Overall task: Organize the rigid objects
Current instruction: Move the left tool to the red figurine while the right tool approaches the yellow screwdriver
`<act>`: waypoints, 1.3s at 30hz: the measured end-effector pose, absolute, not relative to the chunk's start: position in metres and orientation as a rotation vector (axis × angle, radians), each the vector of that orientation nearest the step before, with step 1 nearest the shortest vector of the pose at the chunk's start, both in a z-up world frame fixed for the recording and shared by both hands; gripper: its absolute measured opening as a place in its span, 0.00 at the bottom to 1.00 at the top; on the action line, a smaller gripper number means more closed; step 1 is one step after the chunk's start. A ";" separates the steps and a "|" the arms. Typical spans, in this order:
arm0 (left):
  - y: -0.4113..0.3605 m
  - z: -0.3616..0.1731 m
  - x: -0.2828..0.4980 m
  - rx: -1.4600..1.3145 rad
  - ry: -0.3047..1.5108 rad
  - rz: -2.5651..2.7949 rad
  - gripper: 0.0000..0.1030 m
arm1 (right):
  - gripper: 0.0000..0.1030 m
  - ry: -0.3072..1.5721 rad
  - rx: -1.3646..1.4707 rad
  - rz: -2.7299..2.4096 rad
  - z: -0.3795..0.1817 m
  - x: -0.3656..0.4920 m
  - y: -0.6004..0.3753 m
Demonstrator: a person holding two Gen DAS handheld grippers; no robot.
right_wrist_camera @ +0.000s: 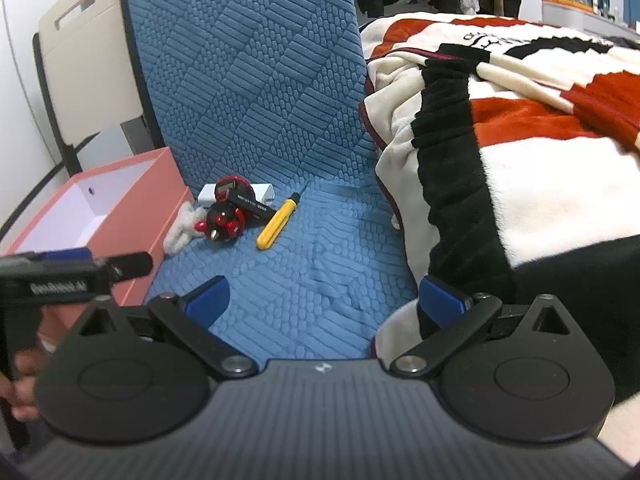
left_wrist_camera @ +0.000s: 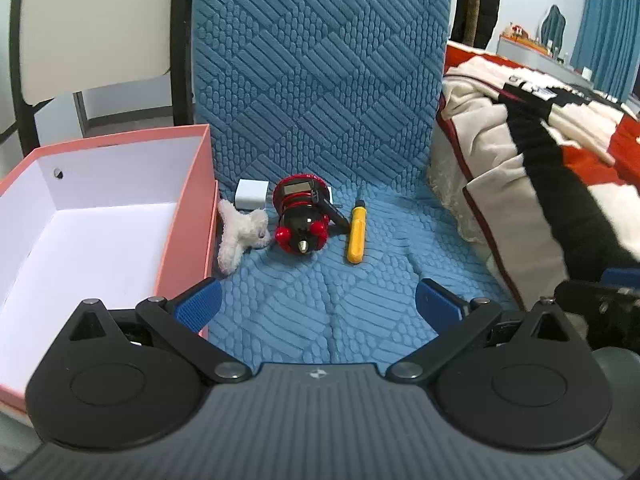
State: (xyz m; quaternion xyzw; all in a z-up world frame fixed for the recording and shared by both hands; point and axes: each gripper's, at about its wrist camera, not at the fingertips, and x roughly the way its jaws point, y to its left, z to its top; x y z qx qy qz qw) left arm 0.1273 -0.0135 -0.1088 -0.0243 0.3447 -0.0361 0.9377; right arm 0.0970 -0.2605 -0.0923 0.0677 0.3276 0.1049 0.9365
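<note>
On the blue quilted seat lie a yellow screwdriver, a red and black toy with a black bar leaning on it, a white adapter block and a small white plush. They also show in the right wrist view: screwdriver, toy, adapter, plush. An open pink box with a white inside stands left of them. My left gripper is open and empty, short of the objects. My right gripper is open and empty, further back.
A red, white and black blanket is heaped on the bed at the right, also in the right wrist view. The blue seat back rises behind the objects. The left gripper's body shows at the left of the right wrist view.
</note>
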 end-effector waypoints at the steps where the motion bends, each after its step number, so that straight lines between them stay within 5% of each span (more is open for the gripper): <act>1: -0.014 -0.110 0.131 -0.052 0.699 -0.079 1.00 | 1.00 0.669 0.142 0.216 -0.093 0.099 -0.260; 35: -0.022 -0.152 0.228 -0.057 0.706 -0.121 1.00 | 1.00 0.695 0.393 0.231 -0.129 0.237 -0.242; 39: -0.026 -0.158 0.240 -0.036 0.718 -0.133 0.98 | 0.93 0.737 0.379 0.253 -0.138 0.260 -0.238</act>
